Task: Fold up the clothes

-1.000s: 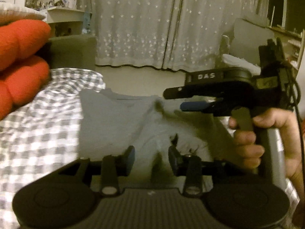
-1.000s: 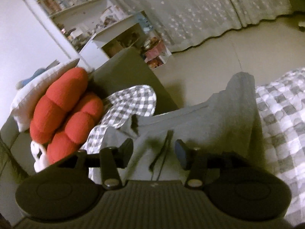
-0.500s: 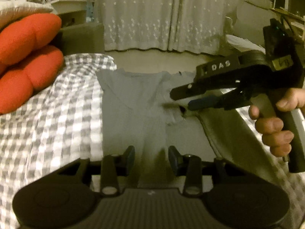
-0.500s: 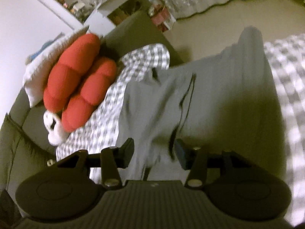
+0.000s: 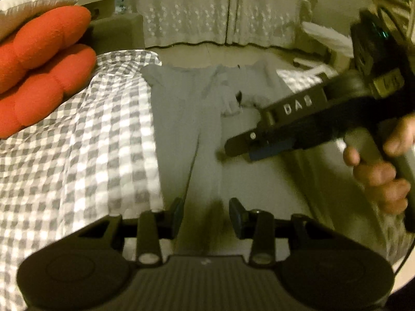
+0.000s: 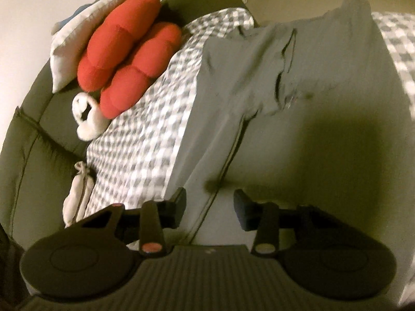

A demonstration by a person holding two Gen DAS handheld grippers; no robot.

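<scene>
meanwhile both grippers' fingers [image 5: 179, 213] hover apart over grey trousers [image 5: 186, 129].

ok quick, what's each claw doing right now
left claw: open, nothing held, over the grey garment
right claw: open, just been closing, nothing between the fingers

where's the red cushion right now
The red cushion sits at the left edge of the left wrist view, on the checked blanket and against a white pillow, left of the grey garment.
</scene>
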